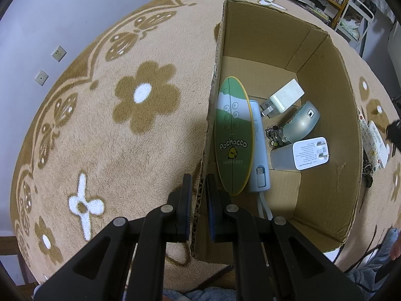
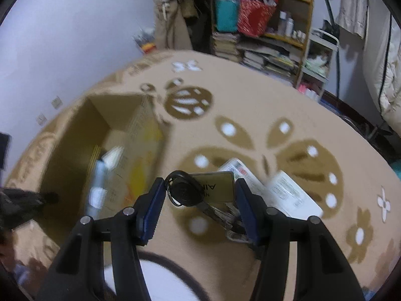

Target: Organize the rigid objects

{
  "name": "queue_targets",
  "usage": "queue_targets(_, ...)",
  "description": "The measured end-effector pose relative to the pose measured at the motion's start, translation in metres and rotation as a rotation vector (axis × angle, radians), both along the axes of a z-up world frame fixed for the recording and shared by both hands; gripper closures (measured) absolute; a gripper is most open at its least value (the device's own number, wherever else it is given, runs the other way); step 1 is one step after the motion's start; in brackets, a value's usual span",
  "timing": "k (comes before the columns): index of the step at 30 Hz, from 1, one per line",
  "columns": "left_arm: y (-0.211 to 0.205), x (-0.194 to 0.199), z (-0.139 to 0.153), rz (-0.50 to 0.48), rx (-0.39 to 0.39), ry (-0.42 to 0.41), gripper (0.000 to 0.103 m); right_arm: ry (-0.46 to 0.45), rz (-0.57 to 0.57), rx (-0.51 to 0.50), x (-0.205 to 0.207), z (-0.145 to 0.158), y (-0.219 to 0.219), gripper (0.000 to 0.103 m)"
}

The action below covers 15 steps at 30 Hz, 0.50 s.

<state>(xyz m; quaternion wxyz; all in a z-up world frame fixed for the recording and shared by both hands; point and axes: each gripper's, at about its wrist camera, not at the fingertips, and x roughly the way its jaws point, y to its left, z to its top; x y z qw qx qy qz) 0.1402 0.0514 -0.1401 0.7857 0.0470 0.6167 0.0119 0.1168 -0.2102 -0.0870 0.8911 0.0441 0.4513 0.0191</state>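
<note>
My left gripper is shut on the near left wall of a cardboard box. Inside the box lie a green oval Pochacco card, a pale blue power bank, two white chargers, a grey rounded device and a key ring. My right gripper is open around a bunch of keys with a black fob and a gold tag, over the flowered blanket. The box also shows blurred in the right wrist view.
White boxes lie on the blanket just beyond the keys; they also show right of the cardboard box. Cluttered shelves stand behind the bed. A wall is at the left.
</note>
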Motion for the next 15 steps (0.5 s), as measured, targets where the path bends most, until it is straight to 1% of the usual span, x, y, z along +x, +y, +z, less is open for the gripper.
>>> queue_targets(3, 0.0, 0.0, 0.0, -0.001, 0.002, 0.0, 0.093, -0.045, 0.029, 0.049, 0.003, 0.012, 0.016, 0.043)
queue_targets(7, 0.0, -0.001, 0.0, -0.004, 0.006, -0.003, 0.093, -0.082, 0.07, 0.12, 0.01, 0.022, 0.039, 0.043)
queue_targets(9, 0.0, -0.001, 0.0, -0.003, 0.005, -0.002, 0.093, -0.093, 0.093, 0.129, 0.012, 0.023, 0.048, 0.043)
queue_targets(12, -0.001, -0.001, 0.001, -0.002, 0.002, -0.002, 0.093, -0.114, 0.121, 0.17, 0.012, 0.026, 0.061, 0.043)
queue_targets(15, 0.001, -0.001, 0.001, 0.005, -0.014, 0.002, 0.093, -0.106, 0.159, 0.206, 0.011, 0.026, 0.07, 0.043)
